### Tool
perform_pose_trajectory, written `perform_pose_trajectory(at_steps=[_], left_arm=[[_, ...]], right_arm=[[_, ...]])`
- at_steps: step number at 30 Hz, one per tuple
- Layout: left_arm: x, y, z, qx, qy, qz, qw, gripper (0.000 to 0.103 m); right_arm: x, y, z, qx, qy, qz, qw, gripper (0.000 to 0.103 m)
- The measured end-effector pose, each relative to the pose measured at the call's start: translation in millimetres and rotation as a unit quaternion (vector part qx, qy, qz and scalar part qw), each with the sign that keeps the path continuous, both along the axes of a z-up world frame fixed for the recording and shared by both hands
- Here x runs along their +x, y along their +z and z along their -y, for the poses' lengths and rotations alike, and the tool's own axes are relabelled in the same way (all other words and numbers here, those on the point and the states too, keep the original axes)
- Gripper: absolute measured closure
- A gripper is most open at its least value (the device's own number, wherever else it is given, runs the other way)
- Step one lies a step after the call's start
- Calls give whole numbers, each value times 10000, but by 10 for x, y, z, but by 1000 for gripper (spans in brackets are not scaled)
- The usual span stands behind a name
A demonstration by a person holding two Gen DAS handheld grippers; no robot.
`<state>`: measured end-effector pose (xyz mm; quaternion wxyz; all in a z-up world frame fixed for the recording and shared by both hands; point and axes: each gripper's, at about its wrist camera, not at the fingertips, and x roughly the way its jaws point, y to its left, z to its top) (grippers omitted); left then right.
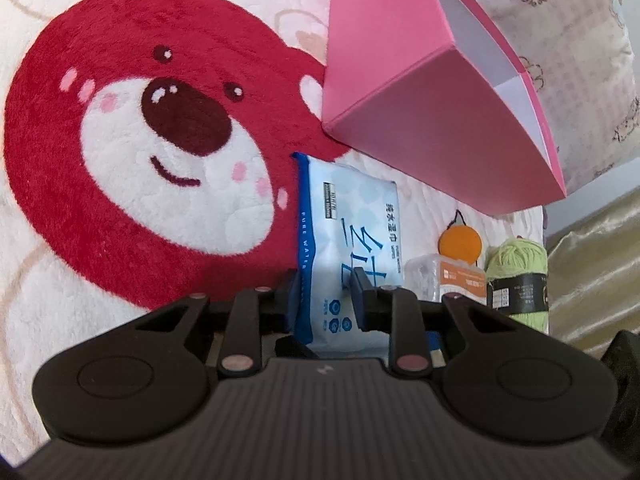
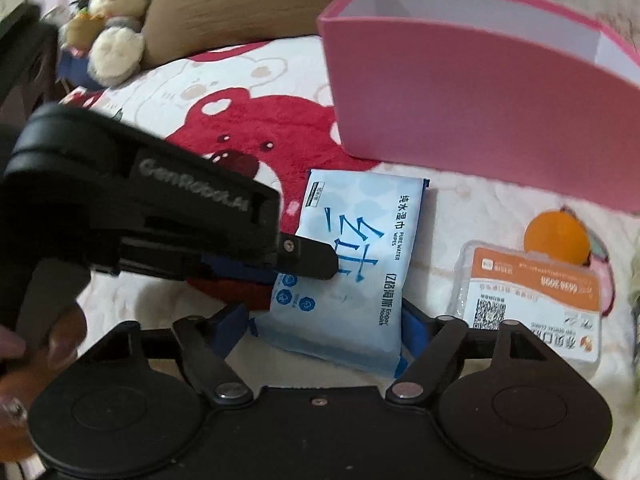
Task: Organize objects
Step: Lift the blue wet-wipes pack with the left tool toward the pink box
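Wipes pack (image 1: pixel 344 240) clamped in left gripper (image 1: pixel 324 300), flanked by spread jaws of right gripper (image 2: pixel 324 320). Pink box (image 2: pixel 460 92) beyond jaws (seemingly empty); sorting barely begun.

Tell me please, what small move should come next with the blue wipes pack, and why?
Probably the left gripper should lift the wipes pack and carry it toward the pink box. Its jaws are already shut on the pack's edge, the box stands open just behind, and the right gripper only straddles the pack's near end with open jaws, so it should not hinder the lift.
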<state>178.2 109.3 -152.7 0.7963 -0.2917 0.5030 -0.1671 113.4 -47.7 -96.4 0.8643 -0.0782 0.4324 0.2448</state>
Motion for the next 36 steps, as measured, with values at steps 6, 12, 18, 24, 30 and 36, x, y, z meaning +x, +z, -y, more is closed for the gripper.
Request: perform_pose_trajectory(at_steps=[6,12,18,24,30,36], left_arm=[[-77,87,58,54,-130,47,9999,78],[-132,195,166,54,-305,102,9995,78],[-226,385,245,118,-458,194,9987,79],[-372,619,323,331,-702,208,9968,79],[-521,882,397,589,-848,269,9943,78],[-616,1169,500,790,-1002,296,9914,78]], right_arm=[[-137,57,-10,-300,270,298,9987,25],[-190,177,119,-245,284,224,9990,25],[-251,331,225,-158,234,210,9994,26],[-319,554,243,-230,334,50,9992,26],[-403,770,325,-107,436,-138,9989,26],[-469,997,399,26,502,-277,9984,26]])
